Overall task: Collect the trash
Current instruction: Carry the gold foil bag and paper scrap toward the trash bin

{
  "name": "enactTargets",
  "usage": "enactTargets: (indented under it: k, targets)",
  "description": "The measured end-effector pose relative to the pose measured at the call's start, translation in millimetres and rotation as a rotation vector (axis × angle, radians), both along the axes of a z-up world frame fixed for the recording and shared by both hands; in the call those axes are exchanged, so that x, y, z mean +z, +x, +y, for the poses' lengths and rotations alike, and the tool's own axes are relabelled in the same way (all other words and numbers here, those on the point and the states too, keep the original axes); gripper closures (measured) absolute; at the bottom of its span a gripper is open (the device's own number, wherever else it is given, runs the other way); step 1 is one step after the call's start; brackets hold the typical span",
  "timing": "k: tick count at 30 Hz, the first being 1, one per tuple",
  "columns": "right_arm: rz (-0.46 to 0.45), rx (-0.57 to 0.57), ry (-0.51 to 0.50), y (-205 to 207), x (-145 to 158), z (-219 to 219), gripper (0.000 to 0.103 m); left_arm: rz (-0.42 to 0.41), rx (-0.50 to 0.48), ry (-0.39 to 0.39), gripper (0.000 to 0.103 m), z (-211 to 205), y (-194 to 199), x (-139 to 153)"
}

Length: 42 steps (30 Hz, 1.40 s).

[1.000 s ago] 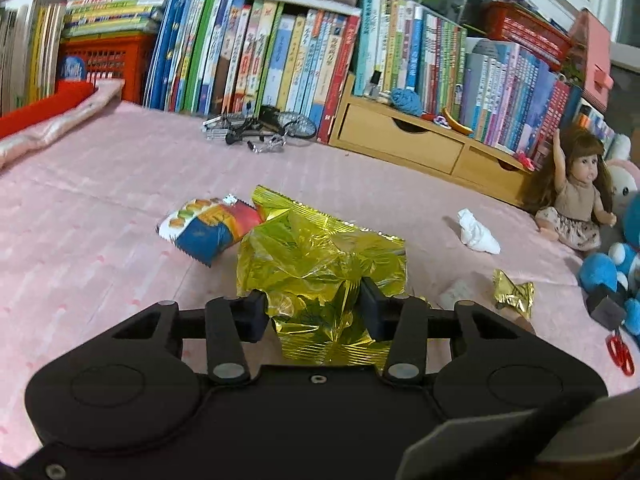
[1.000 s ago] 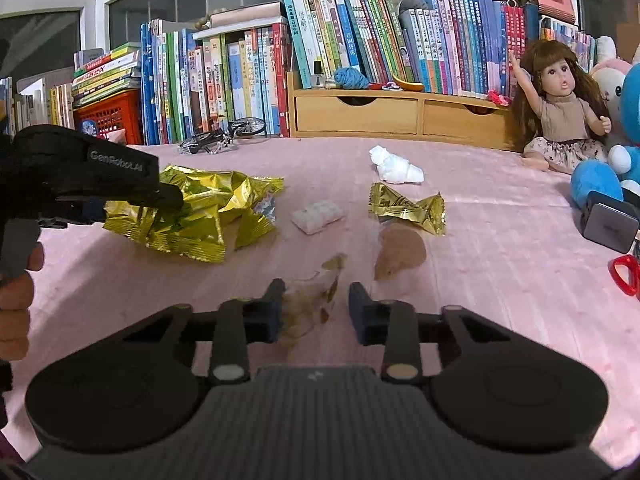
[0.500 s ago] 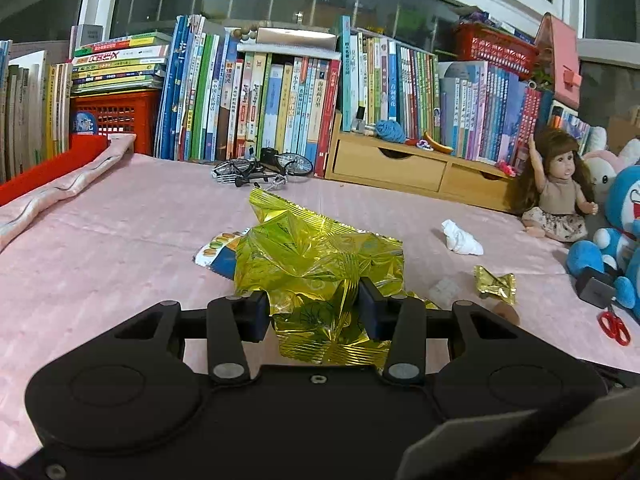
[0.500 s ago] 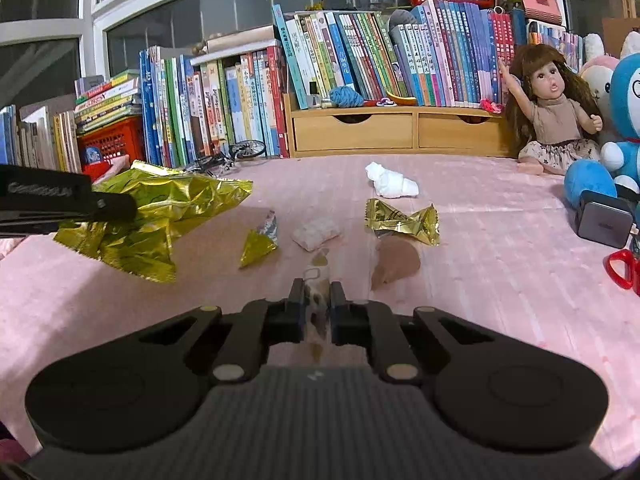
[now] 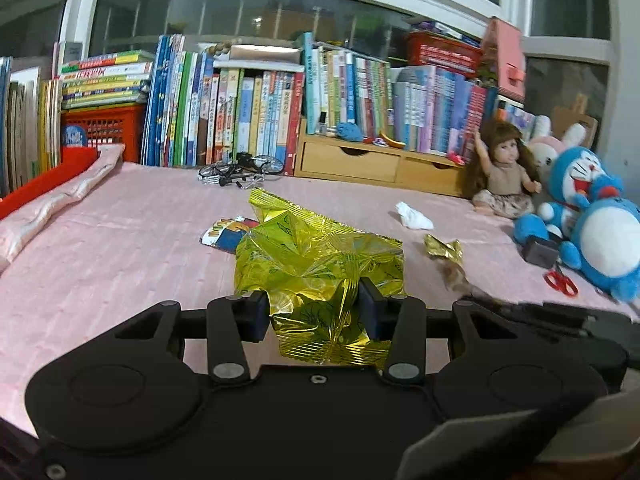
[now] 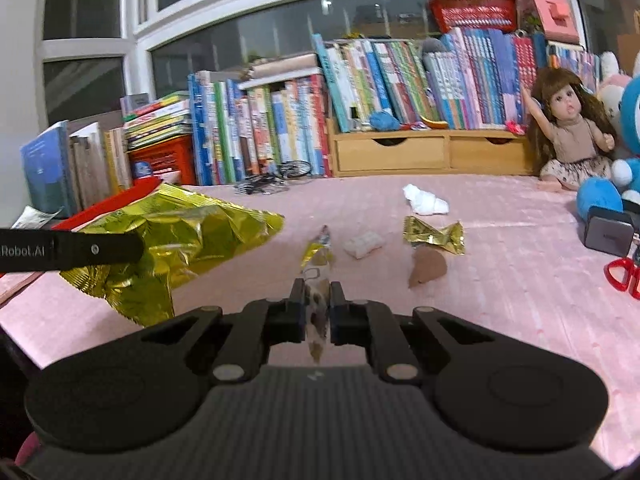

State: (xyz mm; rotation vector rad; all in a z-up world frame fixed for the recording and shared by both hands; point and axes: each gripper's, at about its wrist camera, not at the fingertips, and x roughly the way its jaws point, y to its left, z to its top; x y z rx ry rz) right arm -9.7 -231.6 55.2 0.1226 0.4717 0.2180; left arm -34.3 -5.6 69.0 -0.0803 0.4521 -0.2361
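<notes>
My left gripper (image 5: pixel 313 310) is shut on a crumpled yellow-gold snack bag (image 5: pixel 316 256), which hangs above the pink table. The right wrist view shows the same bag (image 6: pixel 188 236) at the left, with a left finger (image 6: pixel 100 249) across it. My right gripper (image 6: pixel 317 294) is shut on a thin clear-and-brown wrapper (image 6: pixel 316 312), held on edge off the cloth. Loose on the table lie a white tissue (image 6: pixel 424 202), a gold candy wrapper (image 6: pixel 434 236), a small white packet (image 6: pixel 364 244), a brown scrap (image 6: pixel 428 270) and a colourful snack packet (image 5: pixel 226 232).
A doll (image 6: pixel 572 140), blue plush toys (image 5: pixel 600 224), a grey box (image 6: pixel 608 234) and red scissors (image 6: pixel 622 274) crowd the right side. Books and a wooden drawer unit (image 6: pixel 432 154) line the back, with a toy bicycle (image 5: pixel 240 170) in front. A red box (image 5: pixel 44 176) stands left.
The right gripper has shut on the clear wrapper and raised it off the table. The left gripper has lifted the gold bag and carried it leftward, uncovering part of the colourful packet.
</notes>
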Motion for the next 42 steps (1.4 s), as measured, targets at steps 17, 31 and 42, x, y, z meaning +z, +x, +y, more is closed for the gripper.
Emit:
enactTargets:
  k: [17, 31, 42]
  targets:
    - [0.019, 0.134, -0.021, -74.4, 13.5, 22.0, 0.089, 0.048, -0.116, 0.023, 0.062, 35.8, -103.9, 21.7]
    - [0.199, 0.153, 0.009, -145.7, -9.4, 18.3, 0.089, 0.254, -0.265, 0.079, 0.062, 41.5, -188.5, 6.9]
    - [0.415, 0.151, -0.006, -139.9, -70.3, 26.3, 0.089, 0.467, -0.277, 0.133, 0.062, 33.1, -170.6, -58.1]
